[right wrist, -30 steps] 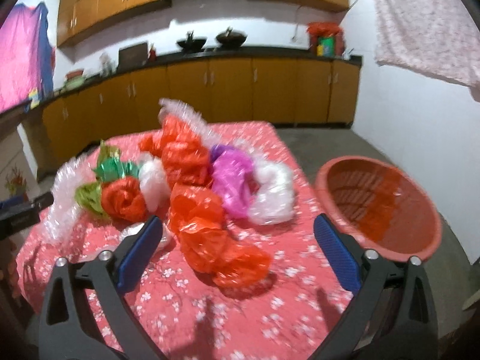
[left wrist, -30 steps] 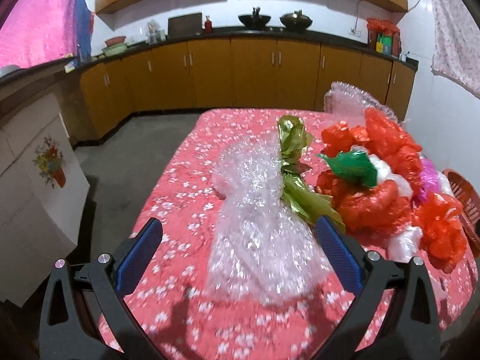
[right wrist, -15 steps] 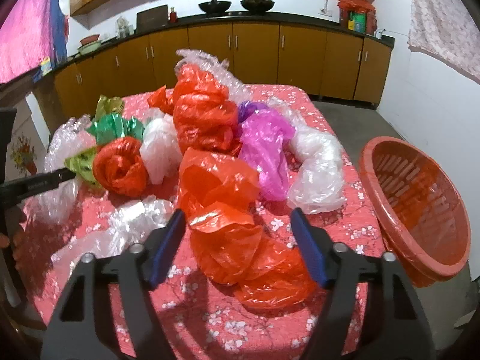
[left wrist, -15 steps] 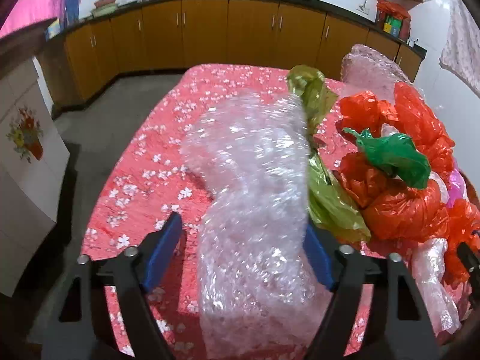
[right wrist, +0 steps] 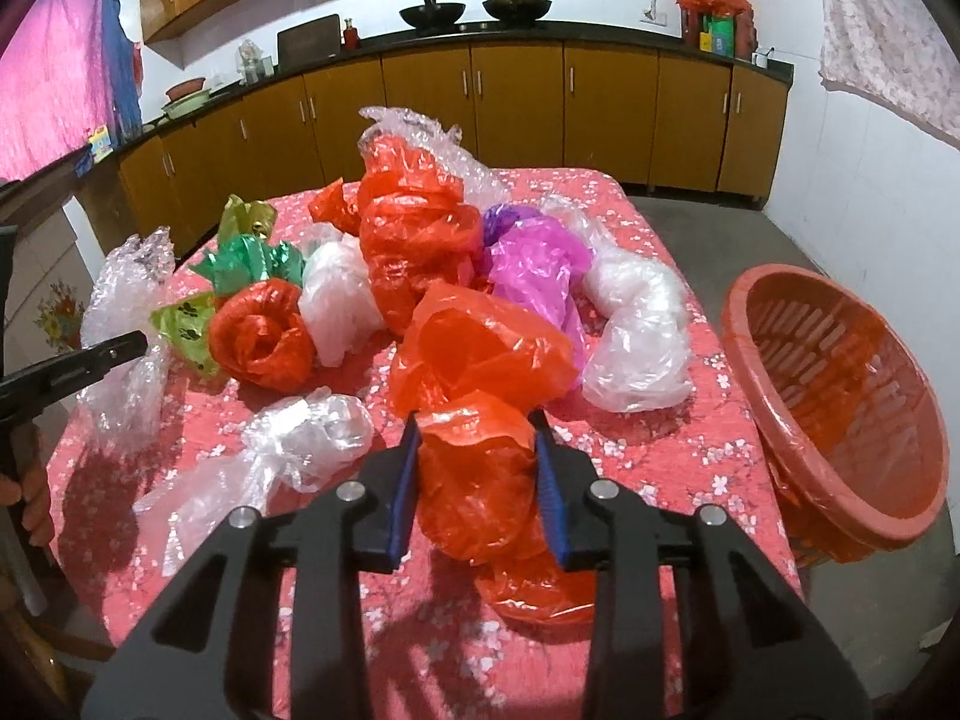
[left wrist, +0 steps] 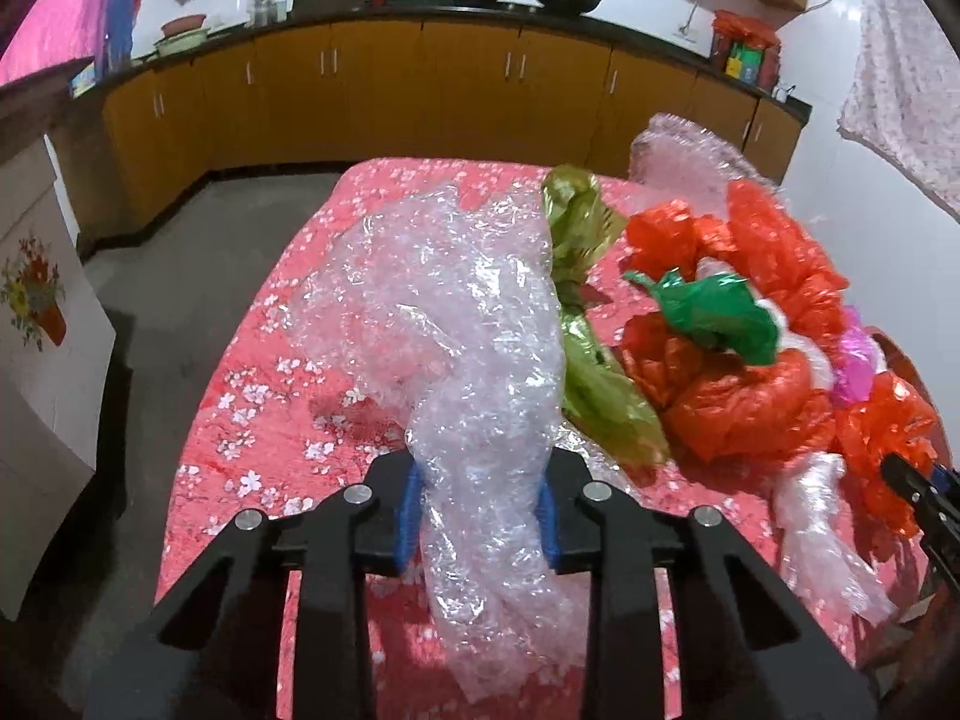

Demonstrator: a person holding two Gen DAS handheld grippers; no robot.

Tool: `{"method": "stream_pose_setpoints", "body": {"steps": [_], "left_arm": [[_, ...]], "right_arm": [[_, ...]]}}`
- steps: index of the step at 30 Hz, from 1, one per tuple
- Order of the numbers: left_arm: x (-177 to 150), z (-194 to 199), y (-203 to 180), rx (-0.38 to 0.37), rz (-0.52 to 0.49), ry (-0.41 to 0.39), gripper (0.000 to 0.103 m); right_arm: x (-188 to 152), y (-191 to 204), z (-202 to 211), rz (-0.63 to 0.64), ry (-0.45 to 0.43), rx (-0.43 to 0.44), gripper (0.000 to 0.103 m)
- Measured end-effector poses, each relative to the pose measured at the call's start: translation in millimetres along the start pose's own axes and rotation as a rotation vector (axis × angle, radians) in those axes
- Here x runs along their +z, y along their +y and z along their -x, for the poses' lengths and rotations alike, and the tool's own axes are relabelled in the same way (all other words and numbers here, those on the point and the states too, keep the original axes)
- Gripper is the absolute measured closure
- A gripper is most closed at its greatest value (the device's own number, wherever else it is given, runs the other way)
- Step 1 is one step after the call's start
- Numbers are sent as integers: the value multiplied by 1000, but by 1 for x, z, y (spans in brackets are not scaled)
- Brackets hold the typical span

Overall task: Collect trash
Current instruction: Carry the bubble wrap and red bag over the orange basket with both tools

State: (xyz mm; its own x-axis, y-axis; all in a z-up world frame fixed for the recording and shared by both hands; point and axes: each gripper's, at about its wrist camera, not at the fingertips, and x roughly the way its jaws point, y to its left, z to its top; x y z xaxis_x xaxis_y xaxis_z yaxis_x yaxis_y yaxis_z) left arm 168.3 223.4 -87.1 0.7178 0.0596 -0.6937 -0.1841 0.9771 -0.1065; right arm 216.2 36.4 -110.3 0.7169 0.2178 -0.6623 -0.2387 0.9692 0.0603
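Observation:
My left gripper (left wrist: pixel 480 516) is shut on a long sheet of clear bubble wrap (left wrist: pixel 456 324) lying on the red flowered tablecloth (left wrist: pixel 252 420). My right gripper (right wrist: pixel 477 486) is shut on a crumpled orange plastic bag (right wrist: pixel 480 372) at the near side of the trash pile. The pile holds red-orange bags (right wrist: pixel 414 240), a pink bag (right wrist: pixel 534 264), a green bag (right wrist: pixel 246 264), clear bags (right wrist: pixel 642 330) and an olive bag (left wrist: pixel 594 378). An orange slatted basket (right wrist: pixel 840 396) stands tilted at the table's right edge. The left gripper also shows in the right wrist view (right wrist: pixel 78 372).
Another clear bag (right wrist: pixel 282 450) lies near my right gripper's left finger. Yellow kitchen cabinets (left wrist: pixel 420 96) with a dark counter run along the back wall. A white cabinet with a flower picture (left wrist: pixel 36 324) stands left of the table. Grey floor surrounds the table.
Both grippers moved forward and closed. The left one closed on the bubble wrap, the right one on the orange bag.

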Motion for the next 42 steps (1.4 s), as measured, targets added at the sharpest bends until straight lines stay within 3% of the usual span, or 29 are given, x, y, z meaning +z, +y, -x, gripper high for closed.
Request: {"method": "stream_pose_setpoints", "body": {"steps": [11,15,20,28,33,42], "left_arm": [[8,60,-9,-61,-12,-99,72],[20,80,-27,-104,-32,-142,72],[28,95,-63,-183,-87,-166,72],[39,82,-146,-315,-188,-154,73],[46,59,-219,-408,-263,-127,73],[40,19,-326,-523,-395,-67,73]], "right_arm": [[5,-7,48,-50,-71,51,69],[10,-14,66,-64,-108,62,69],[19,-35,91,-91,-171,15,69],[35,-116,116,-202,-226,-171,69],[35,-172,121,-293,-237,-273,69],[36,-227,103,-349,-257,-364,69]]}}
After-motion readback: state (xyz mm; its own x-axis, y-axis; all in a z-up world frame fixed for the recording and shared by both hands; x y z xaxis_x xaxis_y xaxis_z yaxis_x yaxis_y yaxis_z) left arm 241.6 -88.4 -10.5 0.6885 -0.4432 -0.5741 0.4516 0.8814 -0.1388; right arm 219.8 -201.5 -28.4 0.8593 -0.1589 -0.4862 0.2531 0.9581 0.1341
